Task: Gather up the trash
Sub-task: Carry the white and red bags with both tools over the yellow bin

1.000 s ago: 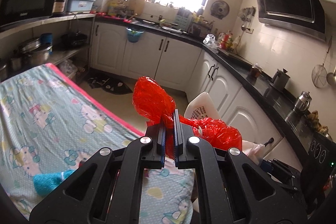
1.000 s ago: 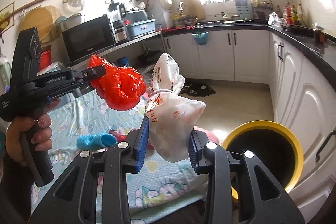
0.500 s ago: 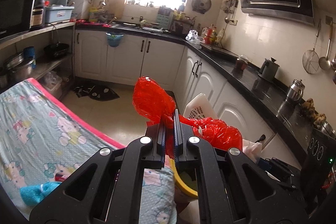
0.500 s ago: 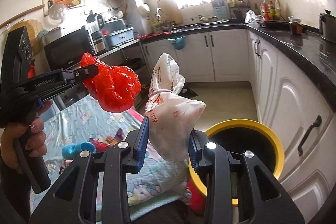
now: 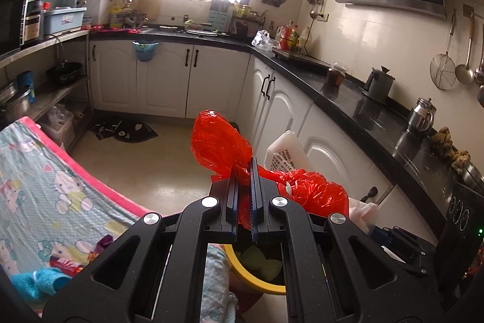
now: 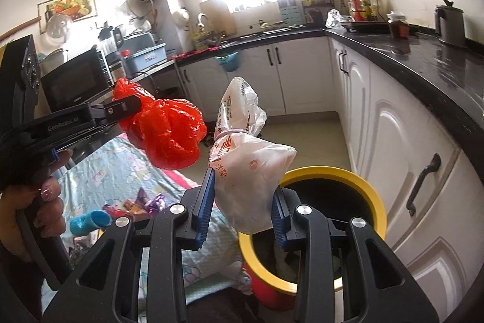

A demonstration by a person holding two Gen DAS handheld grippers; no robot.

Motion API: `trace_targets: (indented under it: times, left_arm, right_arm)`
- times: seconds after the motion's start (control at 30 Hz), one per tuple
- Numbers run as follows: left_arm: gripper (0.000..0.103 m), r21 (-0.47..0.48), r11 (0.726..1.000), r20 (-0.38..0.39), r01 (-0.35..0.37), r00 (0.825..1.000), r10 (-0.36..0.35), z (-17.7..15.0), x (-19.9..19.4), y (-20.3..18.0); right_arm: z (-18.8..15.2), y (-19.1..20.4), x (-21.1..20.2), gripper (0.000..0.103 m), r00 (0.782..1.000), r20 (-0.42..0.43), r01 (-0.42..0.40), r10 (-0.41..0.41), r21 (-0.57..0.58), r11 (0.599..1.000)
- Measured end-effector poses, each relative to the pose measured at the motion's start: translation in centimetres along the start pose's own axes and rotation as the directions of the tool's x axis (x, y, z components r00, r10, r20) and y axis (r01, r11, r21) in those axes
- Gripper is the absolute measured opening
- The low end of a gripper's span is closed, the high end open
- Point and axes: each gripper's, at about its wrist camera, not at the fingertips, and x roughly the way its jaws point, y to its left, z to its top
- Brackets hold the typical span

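My left gripper (image 5: 244,171) is shut on a crumpled red plastic bag (image 5: 219,143), held in the air. From the right wrist view the same red bag (image 6: 169,135) hangs from the left gripper (image 6: 128,105), left of the bin. My right gripper (image 6: 242,186) is shut on a tied white plastic bag (image 6: 246,168) with red print, held just above the left rim of the yellow-rimmed trash bin (image 6: 367,189). The bin's yellow rim (image 5: 251,277) also shows under my left gripper, with the white bag (image 5: 286,155) to the right.
A table with a cartoon-print cloth (image 6: 121,180) stands left of the bin and holds a blue object (image 6: 89,221) and small wrappers (image 6: 139,203). White cabinets (image 6: 402,171) under a black counter (image 6: 423,56) run along the right. The tiled floor (image 5: 169,168) lies beyond.
Both grippers have moved right, away from the table and toward the bin, each still holding its bag. The bin now sits under both grippers.
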Motion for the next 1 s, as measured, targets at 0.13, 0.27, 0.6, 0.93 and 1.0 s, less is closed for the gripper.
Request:
trace_targets:
  times: [0.13, 0.27, 0.6, 0.93, 1.0]
  left_arm:
    - [0.002, 0.004, 1.000, -0.014, 0.007, 1.000, -0.007, -0.3, 1.0, -0.6]
    - [0.002, 0.007, 1.000, -0.034, 0.013, 0.999, -0.013, -0.7, 2.4, -1.2]
    - [0.002, 0.029, 1.000, -0.113, 0.012, 0.994, -0.009, -2.5, 6.4, -2.5]
    - [0.002, 0.043, 0.999, -0.188, -0.001, 0.982, 0.009, -4.9, 9.7, -2.7]
    - [0.002, 0.043, 0.999, -0.203, 0.000, 0.979, 0.009, -5.3, 10.3, -2.7]
  right_arm:
    - [-0.4, -1.1, 0.3, 0.032, 1.000, -0.007, 0.031, -0.030, 0.024, 0.999]
    - [-0.7, -2.4, 0.6, 0.032, 0.998, -0.019, 0.055, -0.054, 0.043, 0.998]
    - [-2.2, -5.0, 2.8, 0.032, 0.987, -0.103, 0.129, -0.120, 0.091, 0.987]
    - [-4.1, -7.0, 5.0, 0.032, 0.969, -0.186, 0.186, -0.163, 0.113, 0.976]
    - [-4.4, -7.3, 5.4, 0.032, 0.965, -0.204, 0.193, -0.167, 0.116, 0.974]
